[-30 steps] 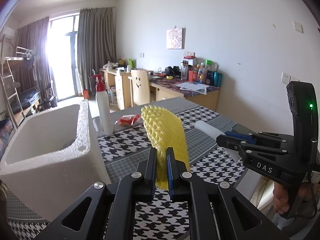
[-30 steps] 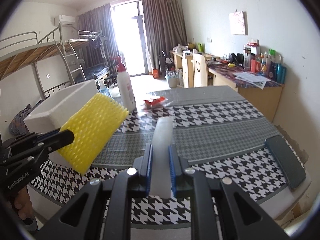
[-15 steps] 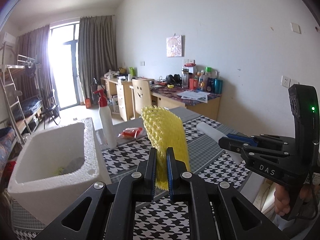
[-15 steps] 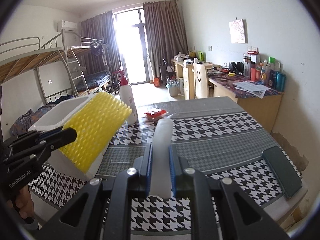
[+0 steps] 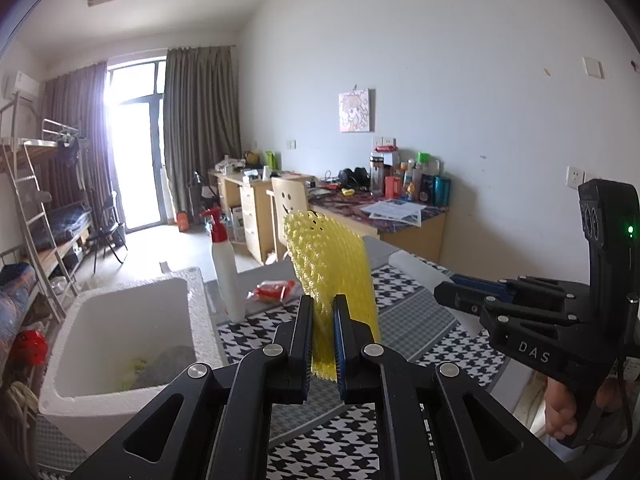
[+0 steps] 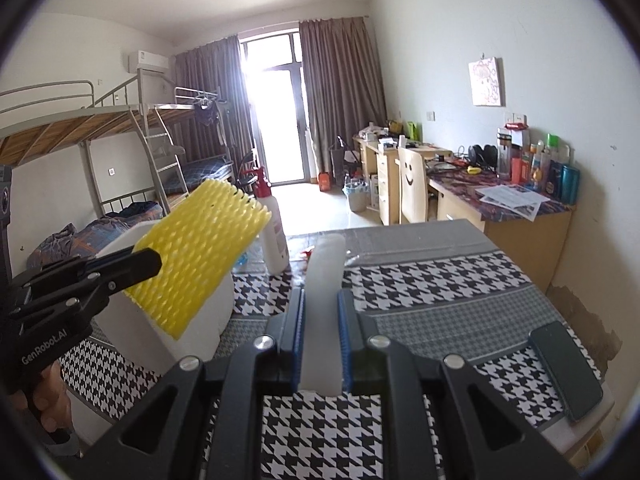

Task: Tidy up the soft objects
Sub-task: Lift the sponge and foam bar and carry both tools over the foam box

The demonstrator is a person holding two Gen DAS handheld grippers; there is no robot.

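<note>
Here, yellow foam net [image 5: 334, 276] clamped upright between left tongs [image 5: 323, 344]

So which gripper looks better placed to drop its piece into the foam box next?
Probably left: the left gripper holds the yellow foam net right beside the foam box; the right gripper with its white foam piece sits farther off.

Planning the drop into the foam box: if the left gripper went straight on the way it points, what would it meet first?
Probably nothing near: the left gripper, shut on the yellow foam net, points over the table, right of the foam box and spray bottle. Depth is unclear.
</note>
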